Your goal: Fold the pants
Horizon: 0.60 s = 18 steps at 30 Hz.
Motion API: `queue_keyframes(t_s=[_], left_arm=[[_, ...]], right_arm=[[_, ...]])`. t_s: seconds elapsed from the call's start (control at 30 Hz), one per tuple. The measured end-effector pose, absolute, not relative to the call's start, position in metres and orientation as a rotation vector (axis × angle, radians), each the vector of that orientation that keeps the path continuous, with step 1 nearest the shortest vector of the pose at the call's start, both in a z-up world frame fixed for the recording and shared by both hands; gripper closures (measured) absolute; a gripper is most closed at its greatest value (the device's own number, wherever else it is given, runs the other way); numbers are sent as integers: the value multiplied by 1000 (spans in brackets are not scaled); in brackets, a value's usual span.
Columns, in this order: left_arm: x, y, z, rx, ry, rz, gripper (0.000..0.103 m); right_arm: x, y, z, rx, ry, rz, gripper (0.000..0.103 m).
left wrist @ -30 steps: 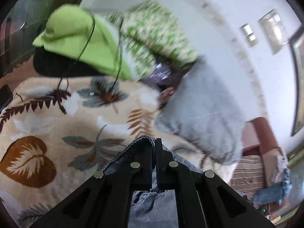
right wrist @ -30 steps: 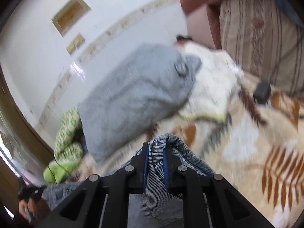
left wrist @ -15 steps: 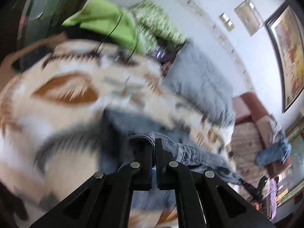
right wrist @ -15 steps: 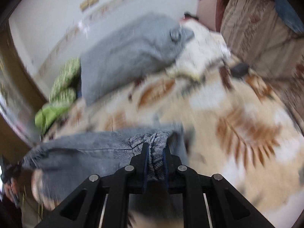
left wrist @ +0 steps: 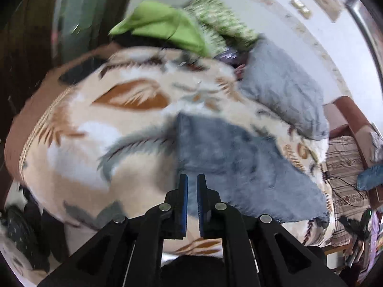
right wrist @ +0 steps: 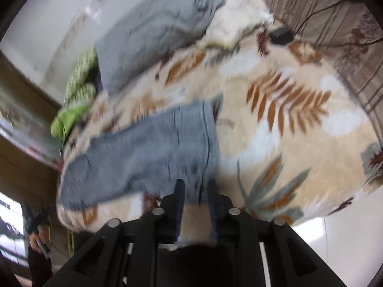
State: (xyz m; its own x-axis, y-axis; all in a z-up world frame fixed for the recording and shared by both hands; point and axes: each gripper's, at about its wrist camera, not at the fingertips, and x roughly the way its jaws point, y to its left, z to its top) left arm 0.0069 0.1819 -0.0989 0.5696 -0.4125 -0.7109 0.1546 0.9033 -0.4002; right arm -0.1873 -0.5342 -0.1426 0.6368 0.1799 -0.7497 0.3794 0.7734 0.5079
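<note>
Left wrist view, left gripper and right gripper now parted, empty, pants released onto blanket.

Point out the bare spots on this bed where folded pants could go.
Bare leaf-print blanket lies right of the jeans, bordered by the striped cushion. In the left view, open blanket lies left of the jeans. Crowded: the far edge, with grey pillow and green bedding.

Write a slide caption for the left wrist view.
Left tool open and empty above blue-grey pants spread flat on a leaf-print blanket.
</note>
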Motion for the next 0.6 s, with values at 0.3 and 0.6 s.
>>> queue_keyframes(t_s=[0.3,0.6], left_arm=[[11,52,-124,-183,983,-578,91],[31,41,-180,-254,1129,-561,91]], right_arm=[[-71,-547,-179,780,998,-199,31],[-54,-552,-176,741,955,-184,97]])
